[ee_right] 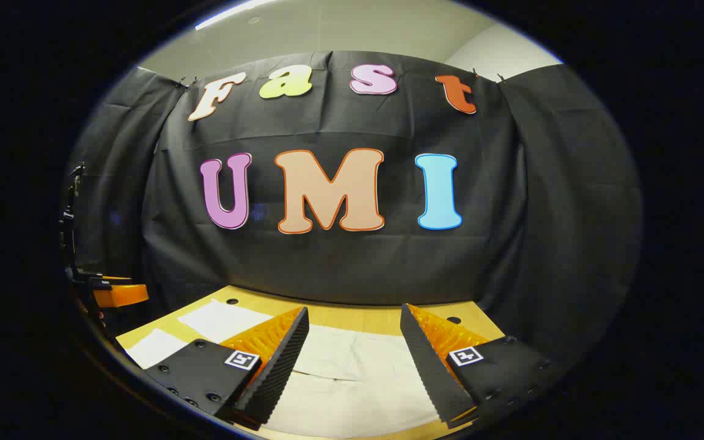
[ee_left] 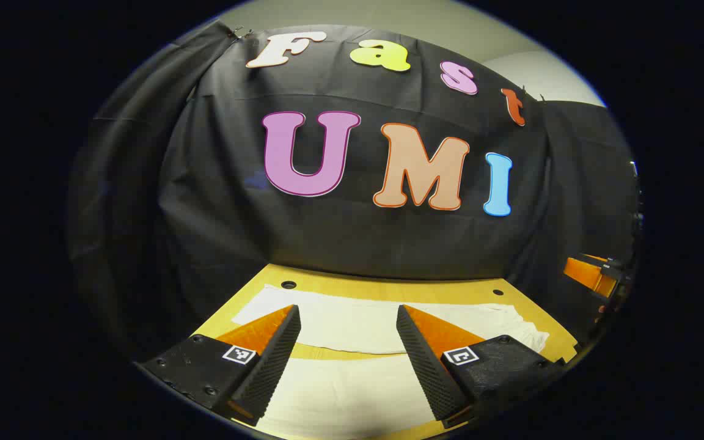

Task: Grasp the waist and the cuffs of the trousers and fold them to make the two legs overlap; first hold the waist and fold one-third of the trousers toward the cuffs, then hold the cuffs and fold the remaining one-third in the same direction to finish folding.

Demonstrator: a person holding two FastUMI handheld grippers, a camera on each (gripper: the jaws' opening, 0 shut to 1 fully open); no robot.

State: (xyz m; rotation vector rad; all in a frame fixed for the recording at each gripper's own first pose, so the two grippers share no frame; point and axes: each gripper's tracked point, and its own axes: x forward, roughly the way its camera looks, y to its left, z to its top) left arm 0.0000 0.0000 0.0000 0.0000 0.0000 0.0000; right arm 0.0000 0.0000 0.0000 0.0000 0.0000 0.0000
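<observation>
White trousers [ee_left: 358, 342] lie flat on the wooden table [ee_left: 388, 287], their two legs side by side with a strip of wood between them. My left gripper [ee_left: 348, 315] hovers over them, open, with nothing between its fingers. In the right gripper view the same white trousers [ee_right: 352, 379] spread out below my right gripper [ee_right: 354, 315], which is also open and holds nothing. The waist end appears at the right edge of the left gripper view, slightly rumpled. The other gripper [ee_left: 596, 275] appears at the far right of the left gripper view, and at the far left [ee_right: 110, 293] of the right gripper view.
The table [ee_right: 352, 315] has small dark holes near its back edge and ends against the black cloth wall. A pale wall and ceiling rise above the cloth.
</observation>
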